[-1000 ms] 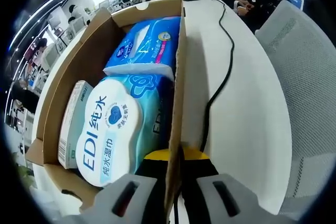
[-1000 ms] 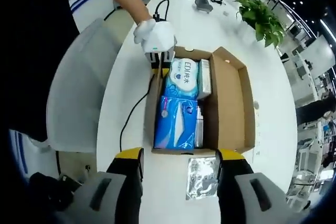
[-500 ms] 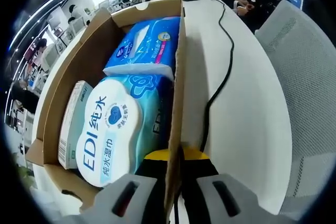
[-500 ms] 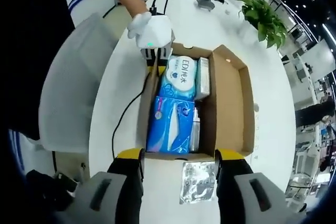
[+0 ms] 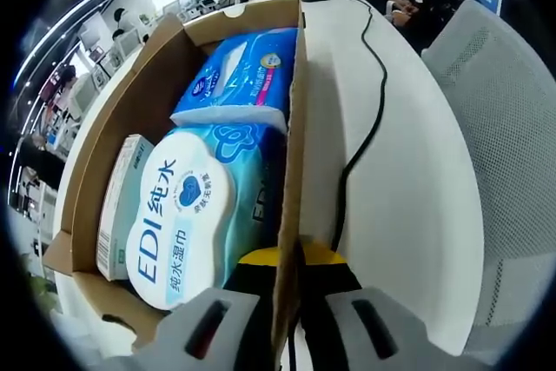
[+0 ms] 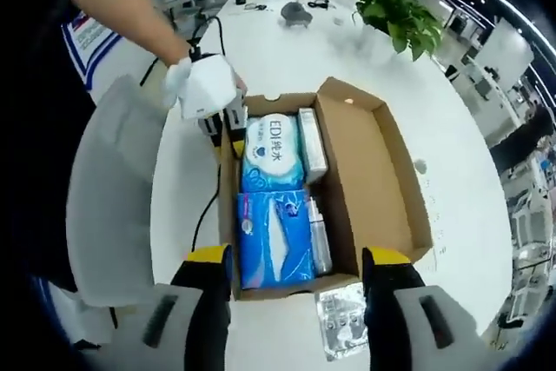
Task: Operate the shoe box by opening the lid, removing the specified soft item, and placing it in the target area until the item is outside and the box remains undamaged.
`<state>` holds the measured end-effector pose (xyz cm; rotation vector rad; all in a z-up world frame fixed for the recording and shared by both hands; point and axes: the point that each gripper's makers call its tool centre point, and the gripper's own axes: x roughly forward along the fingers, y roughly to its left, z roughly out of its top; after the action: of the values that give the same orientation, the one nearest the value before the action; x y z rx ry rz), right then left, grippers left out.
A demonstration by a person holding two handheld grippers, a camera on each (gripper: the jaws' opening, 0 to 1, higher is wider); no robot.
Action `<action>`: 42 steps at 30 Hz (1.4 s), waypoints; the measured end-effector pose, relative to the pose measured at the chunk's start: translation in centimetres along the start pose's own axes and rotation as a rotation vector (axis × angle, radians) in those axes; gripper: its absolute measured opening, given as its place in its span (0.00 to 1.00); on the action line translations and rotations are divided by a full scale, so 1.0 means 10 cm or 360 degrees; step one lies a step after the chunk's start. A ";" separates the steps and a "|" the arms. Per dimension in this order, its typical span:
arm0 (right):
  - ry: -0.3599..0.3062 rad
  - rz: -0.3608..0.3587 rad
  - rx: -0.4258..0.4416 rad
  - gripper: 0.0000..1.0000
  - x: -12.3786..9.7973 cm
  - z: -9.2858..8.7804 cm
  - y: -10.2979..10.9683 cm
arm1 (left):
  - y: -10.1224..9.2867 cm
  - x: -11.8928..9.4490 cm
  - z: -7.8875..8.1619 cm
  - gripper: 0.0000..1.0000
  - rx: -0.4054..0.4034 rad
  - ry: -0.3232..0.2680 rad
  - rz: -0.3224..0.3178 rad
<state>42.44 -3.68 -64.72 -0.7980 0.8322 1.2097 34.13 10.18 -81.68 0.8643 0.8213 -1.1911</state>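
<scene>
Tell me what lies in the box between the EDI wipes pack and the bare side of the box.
In the right gripper view, a slim white carton stands beside the EDI wipes pack, between it and the bare cardboard floor of the box. The left gripper view shows the carton too.

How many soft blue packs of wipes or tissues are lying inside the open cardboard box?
2. The EDI wet wipes pack lies at the box end near the left gripper. The blue tissue pack lies at the end nearer the right gripper. More may be hidden underneath.

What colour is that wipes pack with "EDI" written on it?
The wipes pack is pale turquoise with a white label and blue lettering, clearest in the left gripper view.
</scene>
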 end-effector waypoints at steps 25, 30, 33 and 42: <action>0.0126 0.0001 0.0053 0.61 0.40 -0.14 -0.12 | 0.01 0.00 0.00 0.03 -0.0011 0.0006 -0.0005; 0.0179 0.0039 0.0125 0.59 0.49 -0.22 -0.11 | 0.00 0.00 0.00 0.03 -0.0005 0.0003 -0.0001; 0.0221 0.0076 0.0116 0.58 0.54 -0.28 -0.05 | 0.00 0.00 0.01 0.03 -0.0005 0.0002 -0.0001; 0.0284 0.0268 0.0346 0.65 0.79 -0.43 0.18 | -0.01 -0.01 0.01 0.03 0.0002 -0.0001 0.0003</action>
<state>41.34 -3.52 -73.79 -0.6742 1.1753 1.1818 34.03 10.11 -81.57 0.8654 0.8188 -1.1902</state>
